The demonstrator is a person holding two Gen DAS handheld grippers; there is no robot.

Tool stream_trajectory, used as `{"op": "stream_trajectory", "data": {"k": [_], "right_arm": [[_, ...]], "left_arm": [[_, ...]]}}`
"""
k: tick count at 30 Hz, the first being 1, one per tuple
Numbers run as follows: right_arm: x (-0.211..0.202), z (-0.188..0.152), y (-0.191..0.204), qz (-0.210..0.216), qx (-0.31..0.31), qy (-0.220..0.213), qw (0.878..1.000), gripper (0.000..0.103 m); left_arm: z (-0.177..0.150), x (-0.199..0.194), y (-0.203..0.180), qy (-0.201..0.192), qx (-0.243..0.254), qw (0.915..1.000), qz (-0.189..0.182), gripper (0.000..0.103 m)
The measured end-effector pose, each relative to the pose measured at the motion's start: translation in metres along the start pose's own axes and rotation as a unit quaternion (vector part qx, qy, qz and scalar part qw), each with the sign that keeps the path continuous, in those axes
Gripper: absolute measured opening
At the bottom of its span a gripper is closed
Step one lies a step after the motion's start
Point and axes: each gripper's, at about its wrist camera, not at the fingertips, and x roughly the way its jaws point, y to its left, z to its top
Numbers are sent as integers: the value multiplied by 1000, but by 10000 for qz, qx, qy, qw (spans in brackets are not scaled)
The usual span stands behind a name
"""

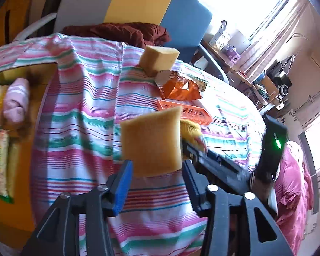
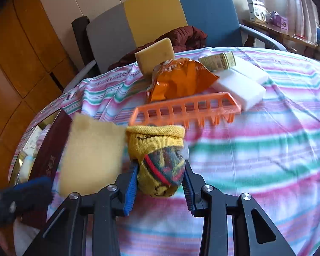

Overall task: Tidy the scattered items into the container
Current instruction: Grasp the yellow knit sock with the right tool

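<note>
ahead: orange rack (image 2: pixel 186 109), snack bag (image 2: pixel 179 81) block | right: striped cloth (image 2: pixel 266 149) bare (open path)

Each claw (image 1: pixel 157 183) (image 2: pixel 161 188) is a black, angular frame with triangular cut-outs, round silver screws at the joints, and ribbed blue pads (image 1: pixel 122 188) lining the fingers' inner faces.

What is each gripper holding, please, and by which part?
Left gripper: sponge, by its lower end. Right gripper: rolled sock, across its lower half.
</note>
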Motion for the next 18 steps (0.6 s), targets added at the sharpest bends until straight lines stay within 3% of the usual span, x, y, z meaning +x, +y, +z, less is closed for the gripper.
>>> {"op": "stream_trajectory", "data": {"k": [2,6,12,15,17,18], "right_arm": [[-5,-8,-4,56,56,26,10000,37],[-10,-20,-7,123,118,119,9998,34],[-19,-28,-7,153,75,96,9998,32],[-27,-27,-11,241,78,-36,9997,38],[-31,-22,-13,27,31,-228,9997,62],[-31,-19,-14,-41,37,-288,9996,66]], "left_arm": [[3,9,-3,116,19,9999,-43,55],[10,18,-5,-49,278,9990,349,57],[14,26,-6,-202,779,9959,417,58],[10,26,-9,-242,1004,9936,465,54],[8,27,-13,-241,1181,9913,534,53],[7,27,-15,-237,1250,9903,556,51]]}}
